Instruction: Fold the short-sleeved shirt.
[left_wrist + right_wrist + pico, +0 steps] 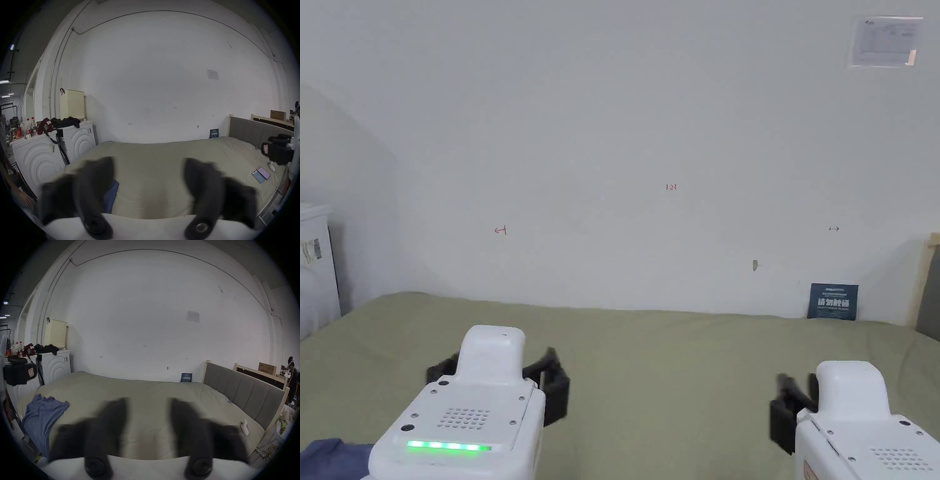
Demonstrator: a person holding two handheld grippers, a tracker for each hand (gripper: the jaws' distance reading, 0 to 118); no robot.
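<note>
The blue, soft, short-sleeved shirt [43, 417] lies crumpled at the bed's edge, at about eight o'clock in the right gripper view, partly draping over the side of the olive-green bed cover [146, 391]. In the head view a corner of it shows at seven o'clock. The left hand-held gripper [499, 370] hangs above the cover, jaws spread wide and grasping nothing. The right hand-held gripper [795, 400], at four o'clock, is likewise released and empty. Two phones [261, 174] and a white controller [244, 426] lie near the grey headboard [243, 386].
</note>
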